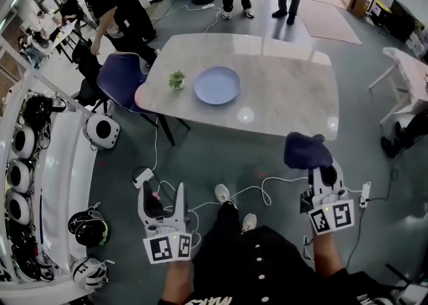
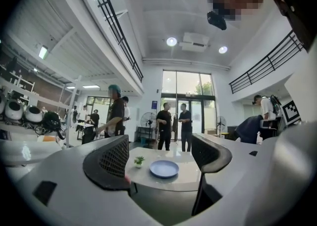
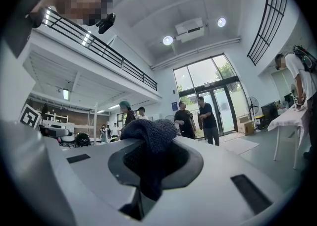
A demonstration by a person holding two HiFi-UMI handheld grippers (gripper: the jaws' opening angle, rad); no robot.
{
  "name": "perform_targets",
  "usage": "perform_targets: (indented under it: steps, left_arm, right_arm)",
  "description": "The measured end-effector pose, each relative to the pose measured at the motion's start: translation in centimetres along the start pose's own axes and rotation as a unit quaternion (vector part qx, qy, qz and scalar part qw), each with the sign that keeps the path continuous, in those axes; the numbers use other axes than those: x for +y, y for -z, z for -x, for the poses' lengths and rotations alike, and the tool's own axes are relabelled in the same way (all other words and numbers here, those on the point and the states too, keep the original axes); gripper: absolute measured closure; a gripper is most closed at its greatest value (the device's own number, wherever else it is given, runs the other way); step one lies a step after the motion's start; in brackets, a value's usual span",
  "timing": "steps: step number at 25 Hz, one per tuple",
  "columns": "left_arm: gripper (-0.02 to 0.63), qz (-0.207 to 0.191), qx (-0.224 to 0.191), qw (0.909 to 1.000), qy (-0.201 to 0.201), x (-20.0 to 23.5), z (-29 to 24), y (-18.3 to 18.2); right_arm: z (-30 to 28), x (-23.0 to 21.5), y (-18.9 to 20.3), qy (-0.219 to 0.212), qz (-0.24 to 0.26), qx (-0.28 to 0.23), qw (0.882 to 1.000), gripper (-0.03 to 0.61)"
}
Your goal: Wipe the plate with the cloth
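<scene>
A pale blue plate (image 1: 217, 85) lies on the light table (image 1: 281, 96), left of its middle; the left gripper view shows the plate (image 2: 164, 168) between the jaws, far off. My right gripper (image 1: 319, 174) is shut on a dark blue cloth (image 1: 307, 150), held in the air just before the table's near edge. In the right gripper view the cloth (image 3: 150, 136) bulges out over the jaws. My left gripper (image 1: 161, 192) is open and holds nothing, low over the floor, well short of the table.
A small potted plant (image 1: 176, 80) stands left of the plate. A blue chair (image 1: 120, 77) sits at the table's left end. Cables (image 1: 267, 193) trail on the floor. Several people stand beyond the table. Shelves with helmets (image 1: 23, 163) line the left; another table (image 1: 409, 73) is at right.
</scene>
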State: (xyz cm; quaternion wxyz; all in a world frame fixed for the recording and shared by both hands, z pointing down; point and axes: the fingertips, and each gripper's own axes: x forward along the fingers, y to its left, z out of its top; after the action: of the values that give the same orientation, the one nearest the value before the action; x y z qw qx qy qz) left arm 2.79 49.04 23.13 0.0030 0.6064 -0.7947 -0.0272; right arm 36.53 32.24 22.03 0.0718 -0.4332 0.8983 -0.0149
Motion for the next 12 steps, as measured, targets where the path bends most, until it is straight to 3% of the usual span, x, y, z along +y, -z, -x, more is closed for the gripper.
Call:
perform_targets:
  steps: [12]
  left_arm:
    - [0.227,0.009,-0.008,0.9997,0.023,4.7,-12.7,-0.1]
  right_arm:
    - [-13.0,0.2,-0.5,0.009,0.022,-0.011,1.000,0.549]
